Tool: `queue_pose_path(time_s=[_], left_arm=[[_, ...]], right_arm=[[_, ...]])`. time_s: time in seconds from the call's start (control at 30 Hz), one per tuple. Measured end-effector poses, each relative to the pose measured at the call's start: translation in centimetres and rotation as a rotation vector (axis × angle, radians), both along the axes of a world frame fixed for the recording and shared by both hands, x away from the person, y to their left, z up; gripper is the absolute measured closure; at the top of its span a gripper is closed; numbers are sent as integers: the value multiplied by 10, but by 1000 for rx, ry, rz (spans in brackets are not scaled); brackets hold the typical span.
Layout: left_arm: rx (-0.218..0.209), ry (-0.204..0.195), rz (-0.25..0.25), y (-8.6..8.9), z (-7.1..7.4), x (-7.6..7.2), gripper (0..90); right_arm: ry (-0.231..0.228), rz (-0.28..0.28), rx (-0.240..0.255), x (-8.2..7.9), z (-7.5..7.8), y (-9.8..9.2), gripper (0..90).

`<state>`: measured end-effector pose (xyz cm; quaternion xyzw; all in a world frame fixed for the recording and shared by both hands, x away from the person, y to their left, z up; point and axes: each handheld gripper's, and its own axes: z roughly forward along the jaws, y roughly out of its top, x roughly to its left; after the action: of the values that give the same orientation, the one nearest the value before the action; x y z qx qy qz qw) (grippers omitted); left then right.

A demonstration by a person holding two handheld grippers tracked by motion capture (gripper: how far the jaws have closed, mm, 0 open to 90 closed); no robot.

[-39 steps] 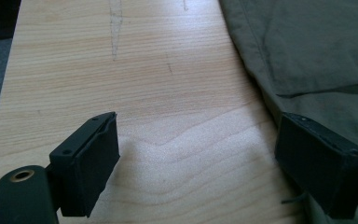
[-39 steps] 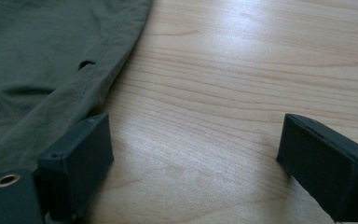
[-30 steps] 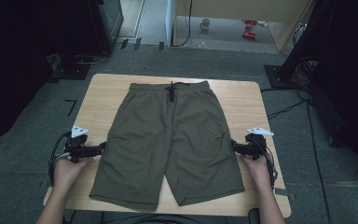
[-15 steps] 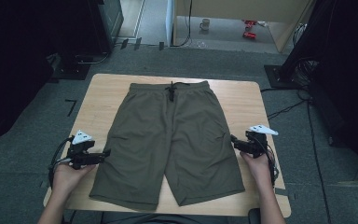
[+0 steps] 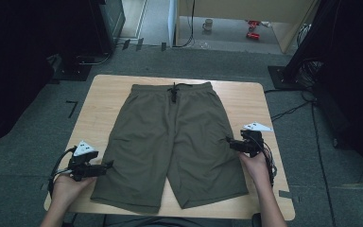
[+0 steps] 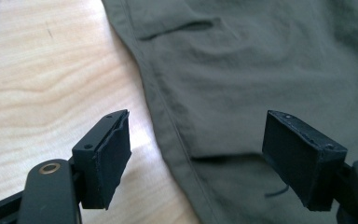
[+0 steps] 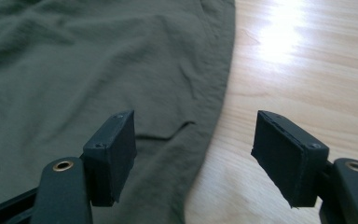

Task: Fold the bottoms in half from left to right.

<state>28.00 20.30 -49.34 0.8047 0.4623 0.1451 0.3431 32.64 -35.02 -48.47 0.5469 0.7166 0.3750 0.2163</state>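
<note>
Flanking limp olive shorts (image 5: 177,142) at frame centre, left gripper (image 5: 108,165) and right gripper (image 5: 230,141) gape wide; side seams likely offer soft, light holds.

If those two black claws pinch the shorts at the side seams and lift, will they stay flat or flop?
Probably flop: the shorts are thin, softly wrinkled cloth lying limp on the table. Likely light. The middle would sag between the left gripper and right gripper, both open.

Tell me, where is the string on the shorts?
In the high view, the black drawstring hangs from the middle of the waistband at the far end of the green shorts, away from both grippers.
</note>
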Motion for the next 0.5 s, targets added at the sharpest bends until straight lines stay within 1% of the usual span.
queue_pose_path(time_s=[0.1, 0.2, 0.27, 0.37, 0.4, 0.47, 0.5], left_arm=[[4, 6, -10, 0, -3, -5, 242], [4, 7, -15, 0, -3, -7, 246], [-3, 15, -16, 0, -5, -8, 246], [-2, 21, -19, 0, -5, -8, 245], [-8, 23, -24, -1, -6, -9, 245], [-6, 21, -29, -2, -7, -10, 245], [-5, 23, -35, -2, -8, -12, 243]], right_arm=[[-3, 15, -13, 3, 3, 8, 297], [-2, 28, -22, 5, 5, 17, 310], [-1, 44, -17, 6, 7, 22, 320], [3, 56, -12, 8, 9, 27, 324], [8, 70, -1, 11, 11, 32, 334], [11, 75, 7, 12, 11, 34, 342], [17, 86, 14, 16, 13, 40, 342]])
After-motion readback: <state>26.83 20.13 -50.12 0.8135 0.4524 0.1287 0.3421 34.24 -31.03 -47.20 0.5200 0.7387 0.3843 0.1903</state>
